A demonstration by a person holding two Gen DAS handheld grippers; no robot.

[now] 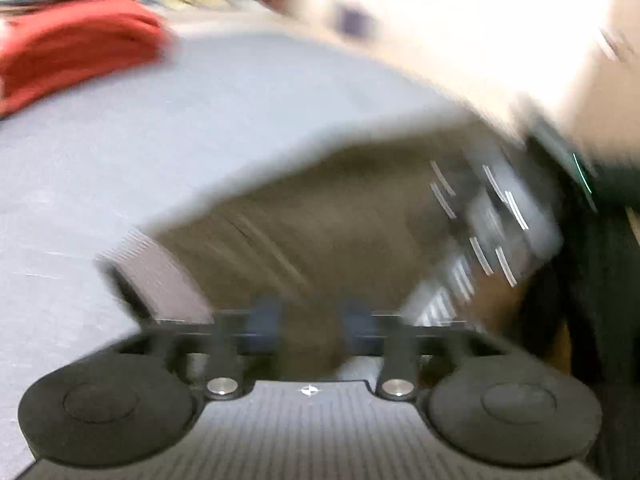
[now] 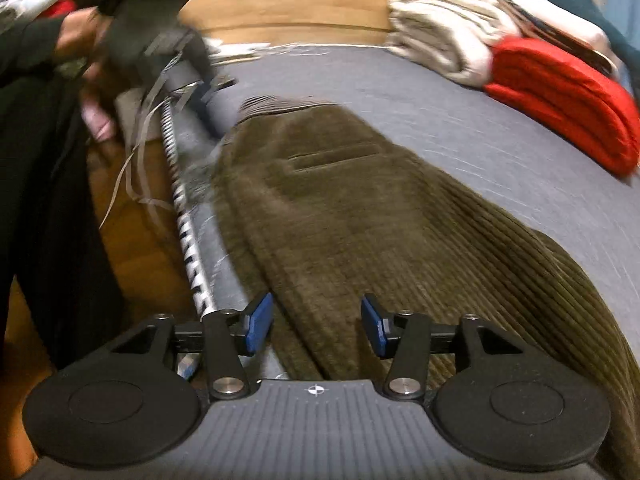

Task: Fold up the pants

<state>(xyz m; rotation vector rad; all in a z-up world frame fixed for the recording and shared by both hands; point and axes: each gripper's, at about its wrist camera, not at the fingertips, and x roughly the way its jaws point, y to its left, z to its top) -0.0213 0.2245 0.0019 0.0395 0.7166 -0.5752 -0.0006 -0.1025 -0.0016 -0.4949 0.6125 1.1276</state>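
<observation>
Olive corduroy pants [image 2: 360,208] lie lengthwise on the grey-blue table cover [image 2: 460,112], waistband at the far end. My right gripper [image 2: 316,324] is open, its blue pads [image 2: 258,322] either side of the near pant fabric, just above it. In the blurred left wrist view my left gripper [image 1: 310,328] has its blue pads [image 1: 260,326] closed against a bunch of the olive pants [image 1: 320,220], holding that end up off the table. The left gripper [image 2: 160,28] also shows in the right wrist view at the far left, blurred.
A red folded garment [image 2: 568,100] and cream folded towels [image 2: 444,28] sit at the far right of the table; the red one also shows in the left wrist view [image 1: 72,44]. The table's left edge [image 2: 192,248] drops to a wooden floor [image 2: 136,240]. A person in dark clothes [image 2: 44,168] stands left.
</observation>
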